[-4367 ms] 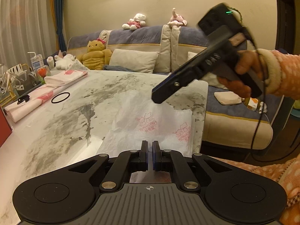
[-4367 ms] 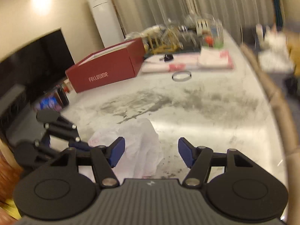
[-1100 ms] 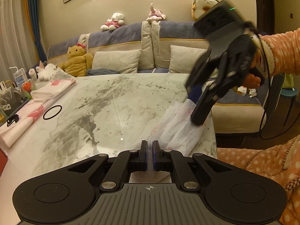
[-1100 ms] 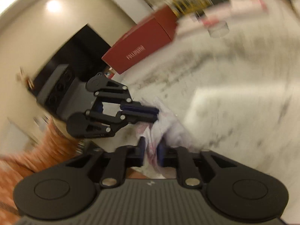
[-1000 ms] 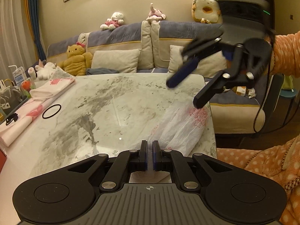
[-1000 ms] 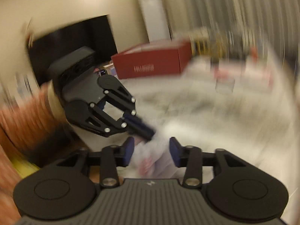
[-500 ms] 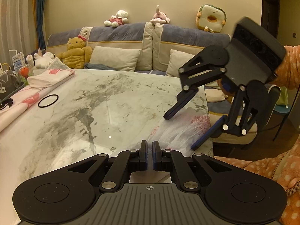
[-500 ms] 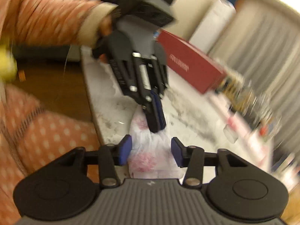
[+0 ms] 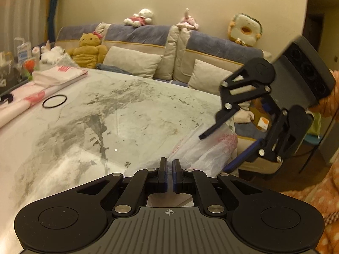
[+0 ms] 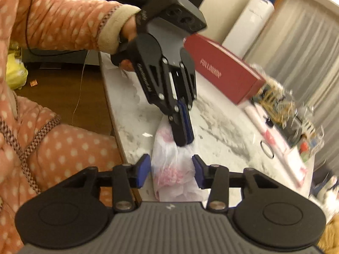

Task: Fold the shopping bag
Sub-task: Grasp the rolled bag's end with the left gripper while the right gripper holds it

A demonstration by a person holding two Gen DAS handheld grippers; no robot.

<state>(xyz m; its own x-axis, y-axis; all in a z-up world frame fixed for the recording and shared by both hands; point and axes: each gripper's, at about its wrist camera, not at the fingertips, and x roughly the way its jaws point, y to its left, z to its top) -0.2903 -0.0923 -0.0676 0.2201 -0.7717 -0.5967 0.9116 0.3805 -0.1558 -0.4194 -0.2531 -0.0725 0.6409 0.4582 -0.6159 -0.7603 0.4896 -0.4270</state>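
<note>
A white plastic shopping bag (image 9: 203,148) with pink print lies bunched near the marble table's (image 9: 127,114) right edge. At the bottom of the left wrist view my left gripper (image 9: 169,166) is shut, and the bag's creases run into its tips. The right wrist view shows those fingertips (image 10: 182,135) down on the bag (image 10: 173,169). My right gripper (image 10: 171,170) straddles the bag's other end. Its jaws are closing, with the blue pads just beside the plastic on either side. In the left wrist view the right gripper (image 9: 211,153) hangs tilted over the bag at the table's corner.
A red box (image 10: 228,78) lies at the table's far side beside cluttered glassware (image 10: 281,105). A black ring (image 9: 54,101) and folded pink-print bags (image 9: 59,75) sit at the far left. A sofa (image 9: 148,42) with plush toys stands behind. An orange dotted sleeve (image 10: 63,21) holds the left gripper.
My right gripper let go of the bag, opened, rolled over and came down astride the bag's right end. The left gripper stayed shut in place.
</note>
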